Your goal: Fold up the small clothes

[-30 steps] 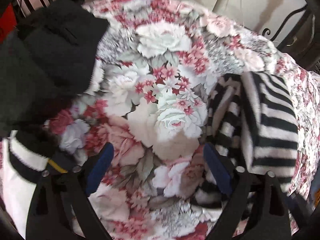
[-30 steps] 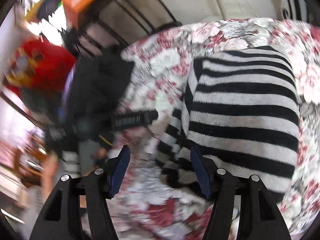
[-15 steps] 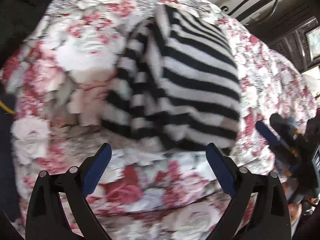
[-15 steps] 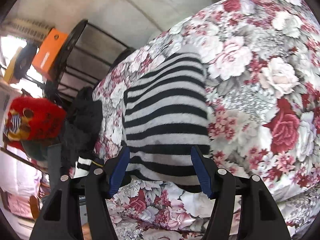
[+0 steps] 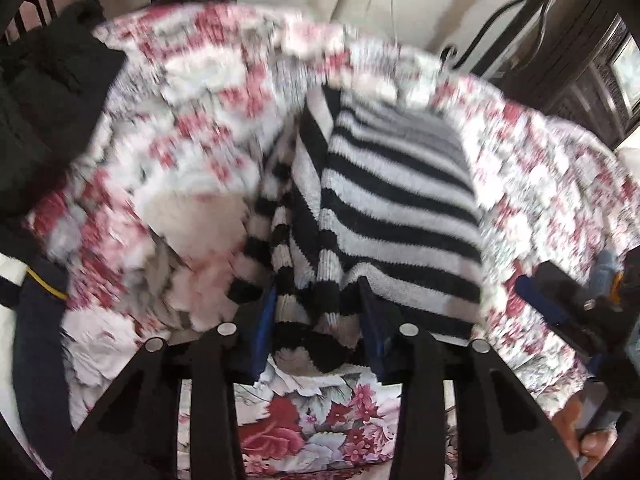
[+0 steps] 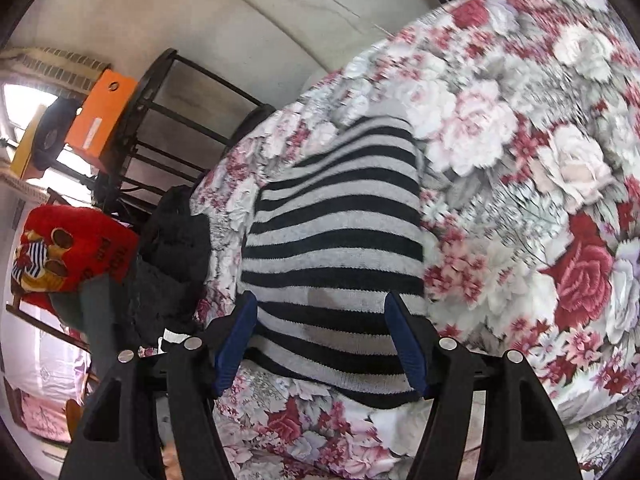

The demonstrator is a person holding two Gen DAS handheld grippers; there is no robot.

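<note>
A black-and-white striped knit garment (image 5: 392, 208) lies partly folded on the floral bedspread (image 5: 192, 128). My left gripper (image 5: 318, 320) has its blue-padded jaws narrowed around the garment's bunched near-left edge, with cloth between the pads. In the right wrist view the same garment (image 6: 336, 240) lies flat, and my right gripper (image 6: 320, 340) is open with its jaws on either side of the garment's near hem, just above the cloth. The right gripper also shows at the far right of the left wrist view (image 5: 560, 304).
A pile of black clothes (image 5: 48, 92) lies at the left of the bed, also in the right wrist view (image 6: 176, 256). A black metal bed frame (image 6: 168, 120), an orange box (image 6: 100, 116) and a red plush toy (image 6: 68, 248) stand beyond the bed's edge.
My left gripper has moved in on the striped garment's near-left edge and its jaws have closed from wide open onto the bunched cloth. The right gripper stays open at the near hem.
</note>
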